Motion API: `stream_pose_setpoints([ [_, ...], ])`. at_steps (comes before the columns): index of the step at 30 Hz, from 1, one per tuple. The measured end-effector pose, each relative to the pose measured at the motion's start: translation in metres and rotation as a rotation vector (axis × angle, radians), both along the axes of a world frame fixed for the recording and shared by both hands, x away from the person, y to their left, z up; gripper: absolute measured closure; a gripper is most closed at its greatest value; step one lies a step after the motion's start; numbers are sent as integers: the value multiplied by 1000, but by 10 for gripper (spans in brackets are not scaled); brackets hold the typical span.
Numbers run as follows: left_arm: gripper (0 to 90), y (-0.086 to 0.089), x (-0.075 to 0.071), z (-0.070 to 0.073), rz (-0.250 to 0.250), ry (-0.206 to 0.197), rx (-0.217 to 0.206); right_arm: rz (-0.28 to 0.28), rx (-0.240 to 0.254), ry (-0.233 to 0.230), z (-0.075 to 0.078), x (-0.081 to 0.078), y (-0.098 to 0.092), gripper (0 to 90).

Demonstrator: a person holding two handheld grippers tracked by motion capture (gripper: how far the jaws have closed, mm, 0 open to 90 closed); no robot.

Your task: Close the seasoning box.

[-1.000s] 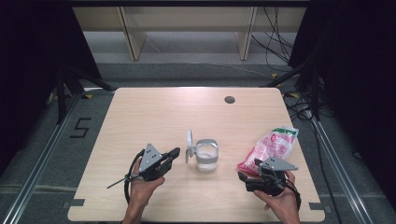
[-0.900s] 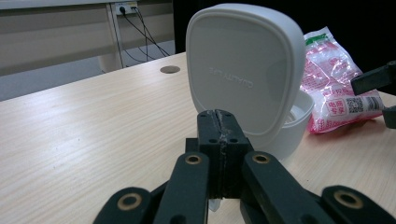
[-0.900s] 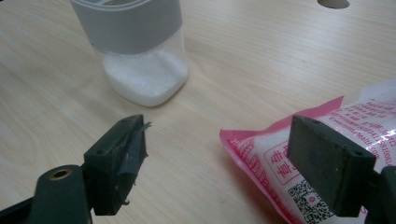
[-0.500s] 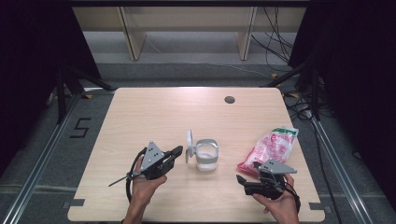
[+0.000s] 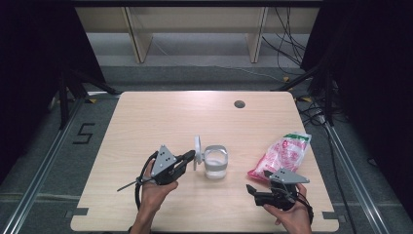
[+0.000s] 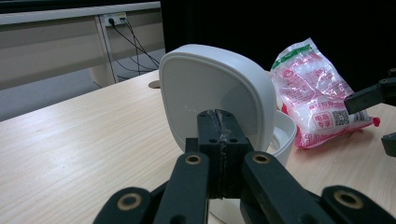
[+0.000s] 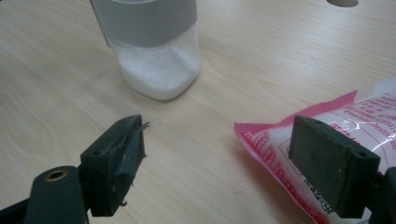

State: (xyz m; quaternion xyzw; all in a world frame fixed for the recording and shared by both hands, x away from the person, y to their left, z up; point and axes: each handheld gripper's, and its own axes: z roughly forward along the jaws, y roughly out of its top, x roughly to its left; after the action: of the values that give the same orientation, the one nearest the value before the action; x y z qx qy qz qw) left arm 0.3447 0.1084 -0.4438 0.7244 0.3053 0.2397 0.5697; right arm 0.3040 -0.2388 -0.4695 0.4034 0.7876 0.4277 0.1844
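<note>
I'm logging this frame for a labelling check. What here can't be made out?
- Bag print: too small in the high view, blurred in the left gripper view.
- Jar top: cut off by the right gripper view's edge.
- Jar body: hidden behind the lid in the left gripper view.

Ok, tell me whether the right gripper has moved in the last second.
Yes. The right gripper has slid toward the table's near edge, away from the bag.
</note>
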Motion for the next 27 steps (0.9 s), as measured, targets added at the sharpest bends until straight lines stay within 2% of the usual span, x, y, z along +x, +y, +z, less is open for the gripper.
stream_pose_setpoints([
  [7, 892, -1, 0, 2, 1, -2, -6, 8, -5, -2, -1, 0, 0, 199],
  [11, 892, -3, 1, 3, -7, -11, 6, 1, -15, -11, 0, -1, 0, 200],
  [14, 892, -4, 0, 4, -5, -6, 0, 9, 4, 11, 0, -2, 1, 199],
  [16, 892, -5, 0, 3, -3, -1, -9, 6, -13, 0, 0, -2, 1, 200],
  [17, 892, -5, 1, 3, -10, -12, -3, 10, -18, -6, 0, -2, 0, 200],
  [21, 892, -8, 0, 4, -7, -6, -7, 22, 0, 5, 0, -1, 0, 200],
  [22, 892, -8, 0, 4, -11, -11, -2, 6, -7, -5, 0, -2, 1, 200],
  [27, 892, -15, 1, 4, -23, -11, 1, 3, -9, 7, 0, -4, 2, 200],
])
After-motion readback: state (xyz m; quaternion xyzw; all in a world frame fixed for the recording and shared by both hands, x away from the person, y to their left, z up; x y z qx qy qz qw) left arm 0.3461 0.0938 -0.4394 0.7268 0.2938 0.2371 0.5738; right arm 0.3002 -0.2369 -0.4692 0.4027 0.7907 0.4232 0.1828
